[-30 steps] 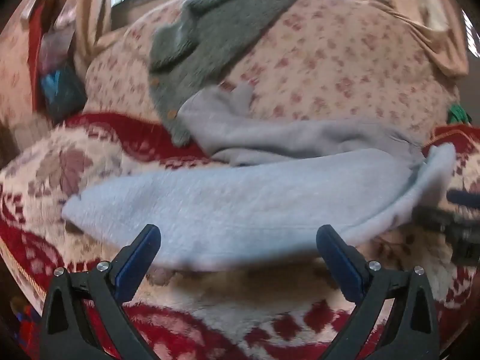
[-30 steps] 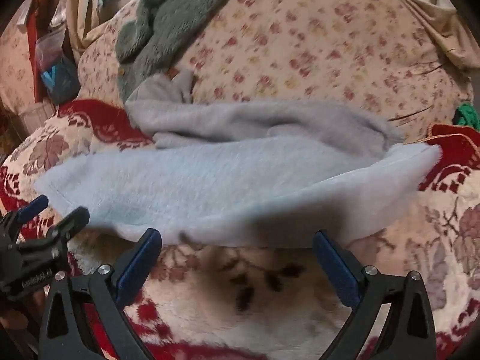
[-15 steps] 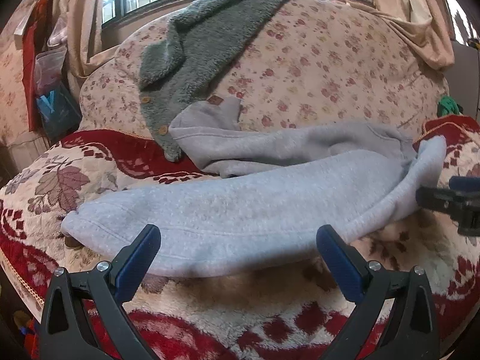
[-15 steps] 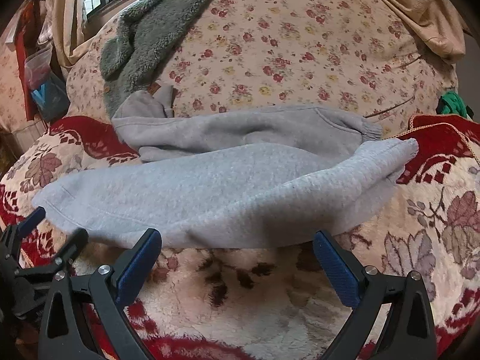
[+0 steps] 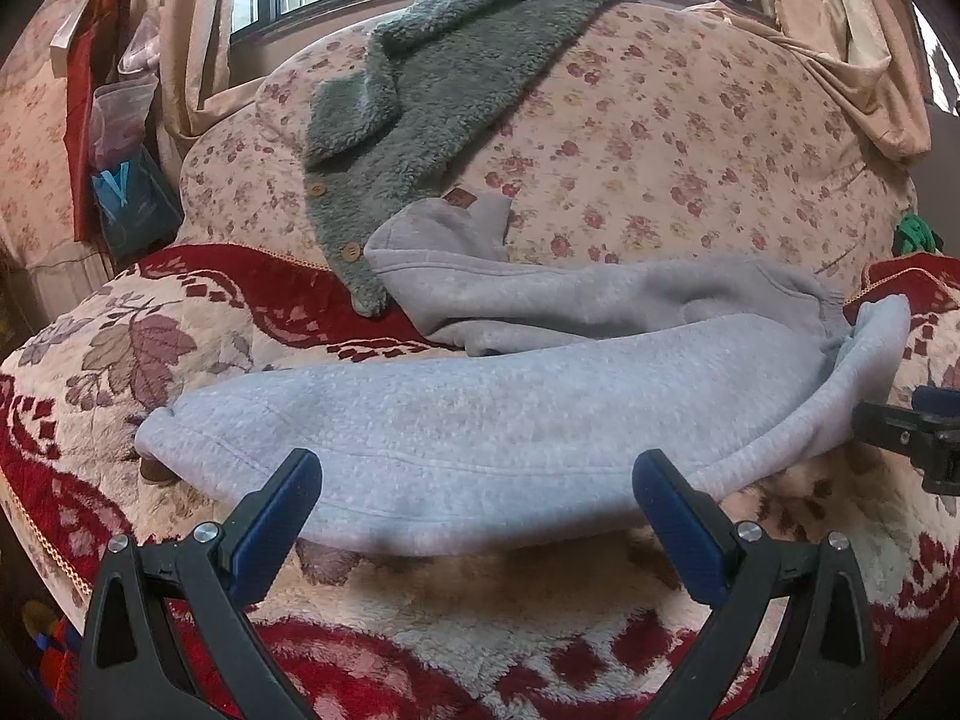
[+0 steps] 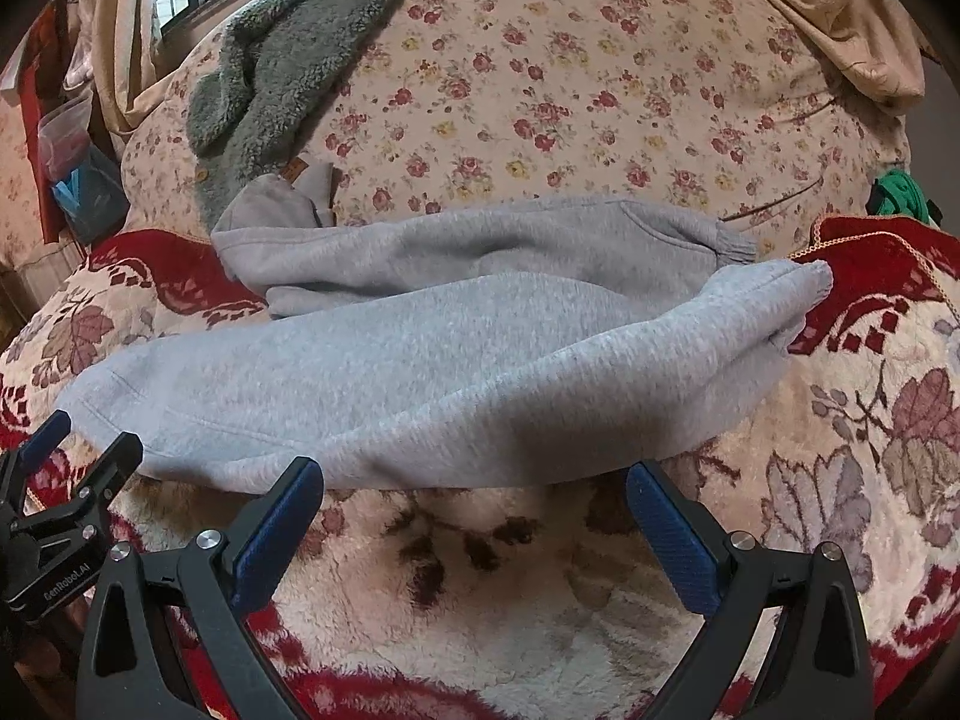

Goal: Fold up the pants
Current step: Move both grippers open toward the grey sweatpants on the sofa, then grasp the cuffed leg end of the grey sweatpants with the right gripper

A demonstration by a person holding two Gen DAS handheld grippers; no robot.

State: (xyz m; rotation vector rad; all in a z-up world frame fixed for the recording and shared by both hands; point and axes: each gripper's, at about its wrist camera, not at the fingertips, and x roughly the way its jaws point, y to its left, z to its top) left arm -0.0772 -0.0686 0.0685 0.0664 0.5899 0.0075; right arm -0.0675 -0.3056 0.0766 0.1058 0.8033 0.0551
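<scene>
Grippers, left [image 5: 477, 516] and right [image 6: 474, 519], gape before pants [image 6: 420, 354].

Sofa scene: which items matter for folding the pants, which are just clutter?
In play:
grey pants
left gripper, open
right gripper, open

Lying about:
green fleece jacket
floral cushion
red patterned blanket
curtain
green item

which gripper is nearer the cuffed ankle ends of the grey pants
Right. The right gripper sits just beside the cuffs; the left gripper is at the opposite, waistband end.
</scene>
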